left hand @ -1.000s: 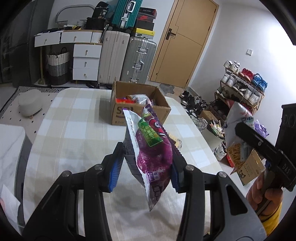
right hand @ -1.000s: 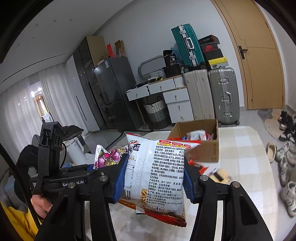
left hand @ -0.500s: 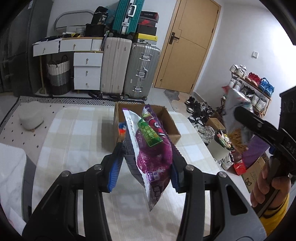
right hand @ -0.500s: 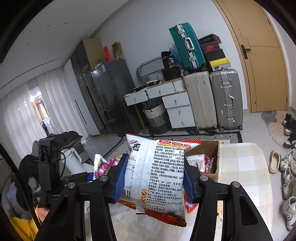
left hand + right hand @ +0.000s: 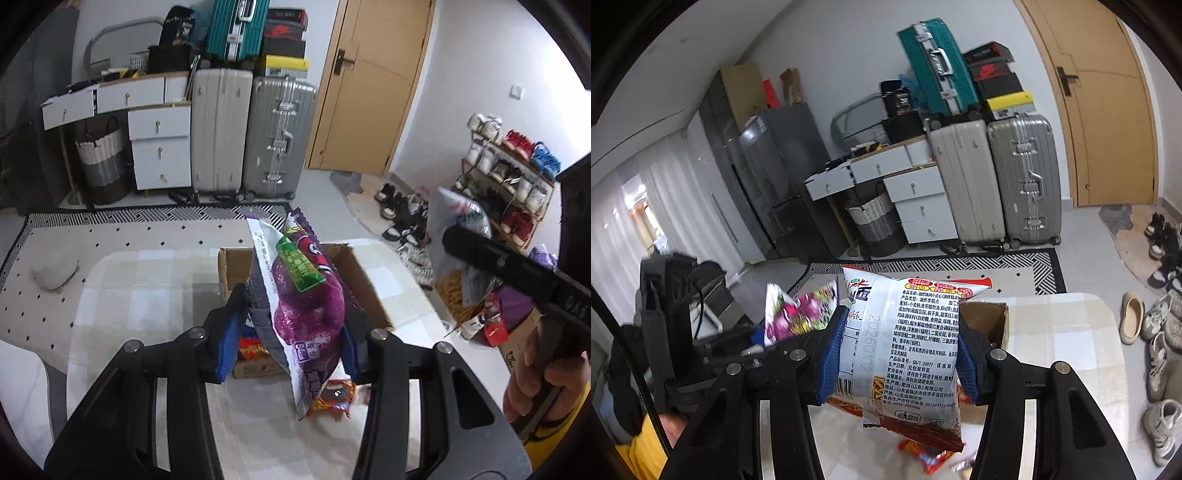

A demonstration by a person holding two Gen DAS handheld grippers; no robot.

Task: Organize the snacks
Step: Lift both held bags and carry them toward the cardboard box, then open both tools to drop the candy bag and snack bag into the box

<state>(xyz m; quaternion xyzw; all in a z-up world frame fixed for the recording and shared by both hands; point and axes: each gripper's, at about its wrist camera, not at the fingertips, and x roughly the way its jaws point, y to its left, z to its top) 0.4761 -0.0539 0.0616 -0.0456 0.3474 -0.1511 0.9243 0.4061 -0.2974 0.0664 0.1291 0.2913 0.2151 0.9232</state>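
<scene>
Two bags carried up to the box

Since a moment ago, both lifted closer, right over the cardboard box (image 5: 364,291), so likely ready to drop in soon. Purple snack bag (image 5: 306,314) pinched tight in the left gripper (image 5: 290,343), hanging above the box. White noodle snack bag (image 5: 901,350) squeezed in the right gripper (image 5: 899,363). Small red packet (image 5: 332,397) lying loose on the table (image 5: 155,295), just beside the box.

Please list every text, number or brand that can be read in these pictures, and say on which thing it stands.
"20260102": white snack bag in the right gripper.
"GB/T 20977": same bag, among small Chinese print.
Nike swoosh: shoebox on the suitcases.
Purple snack bag in the left gripper: lettering too distorted to read.
</scene>
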